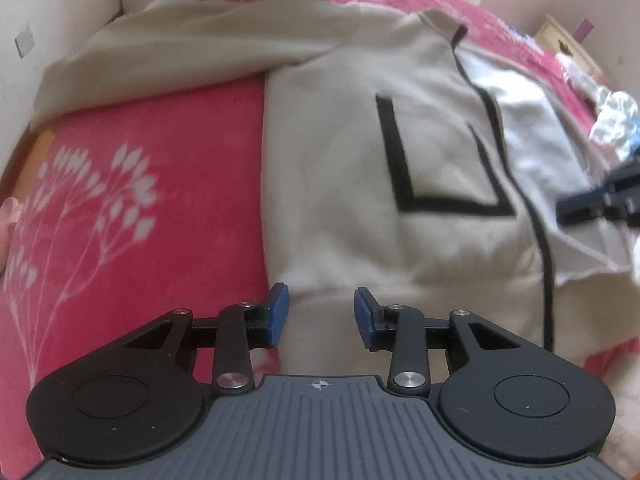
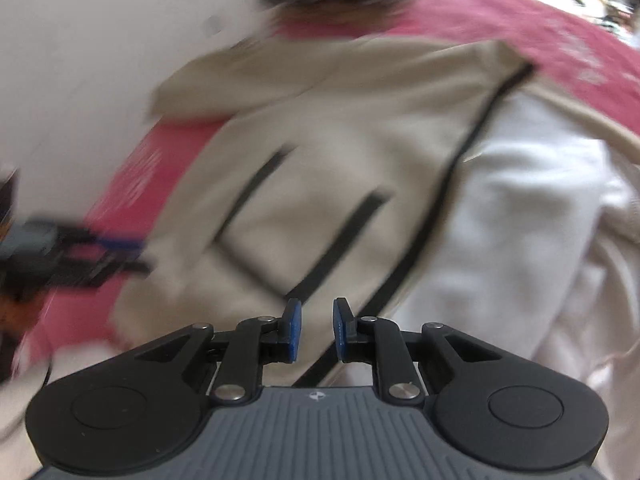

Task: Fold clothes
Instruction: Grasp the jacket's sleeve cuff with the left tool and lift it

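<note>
A beige jacket with black trim and a black-outlined pocket lies spread on a pink bedspread. Its front is open, showing a white lining. One sleeve stretches to the far left. My left gripper is open, hovering over the jacket's near hem with nothing between its blue pads. The right gripper shows at the right edge of the left wrist view. In the blurred right wrist view, my right gripper is open above the jacket near its black front edge, and the left gripper appears at the left.
The bedspread has a white floral print. A crumpled white and blue cloth lies at the bed's right side. A cream wall with a switch plate borders the left. A cream cabinet stands at the far right.
</note>
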A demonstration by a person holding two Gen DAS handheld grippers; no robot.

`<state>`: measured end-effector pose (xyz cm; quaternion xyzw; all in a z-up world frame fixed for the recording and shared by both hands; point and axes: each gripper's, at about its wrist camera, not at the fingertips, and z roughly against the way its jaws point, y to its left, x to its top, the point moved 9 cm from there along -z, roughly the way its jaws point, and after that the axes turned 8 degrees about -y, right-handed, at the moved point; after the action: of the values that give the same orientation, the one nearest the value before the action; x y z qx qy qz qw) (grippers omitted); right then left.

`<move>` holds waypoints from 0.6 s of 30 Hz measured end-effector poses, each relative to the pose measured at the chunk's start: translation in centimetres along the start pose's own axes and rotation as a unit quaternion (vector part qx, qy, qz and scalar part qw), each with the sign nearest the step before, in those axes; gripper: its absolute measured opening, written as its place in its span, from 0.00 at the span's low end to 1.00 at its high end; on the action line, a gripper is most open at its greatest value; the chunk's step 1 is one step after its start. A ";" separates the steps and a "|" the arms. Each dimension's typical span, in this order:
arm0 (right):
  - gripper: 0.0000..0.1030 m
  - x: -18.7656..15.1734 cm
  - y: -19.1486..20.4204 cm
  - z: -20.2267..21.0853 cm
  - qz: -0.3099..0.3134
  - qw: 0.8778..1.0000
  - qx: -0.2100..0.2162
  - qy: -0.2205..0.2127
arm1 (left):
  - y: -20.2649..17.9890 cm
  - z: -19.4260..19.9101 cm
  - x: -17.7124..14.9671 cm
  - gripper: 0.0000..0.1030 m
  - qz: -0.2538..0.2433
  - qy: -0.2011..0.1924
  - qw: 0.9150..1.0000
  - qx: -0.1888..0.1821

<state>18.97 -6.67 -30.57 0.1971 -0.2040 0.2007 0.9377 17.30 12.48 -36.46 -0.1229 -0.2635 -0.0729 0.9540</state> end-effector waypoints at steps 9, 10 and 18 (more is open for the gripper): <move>0.17 -4.7 0.5 -4.3 -0.059 0.996 -0.034 0.063 | 4.5 2.1 -0.3 0.37 0.096 -0.017 0.995 0.006; 0.17 -4.6 0.3 -4.2 -0.064 0.995 -0.035 0.067 | 5.5 2.7 0.3 0.37 0.114 -0.028 0.993 0.007; 0.19 -1.3 1.5 -2.4 -0.052 0.997 -0.037 0.043 | 20.1 2.5 9.3 0.56 0.289 -0.131 0.944 0.086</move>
<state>17.92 -4.74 -32.82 0.1634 -0.1603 0.1523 0.9615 28.12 31.77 -33.49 -0.1192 -0.3451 0.2454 0.8980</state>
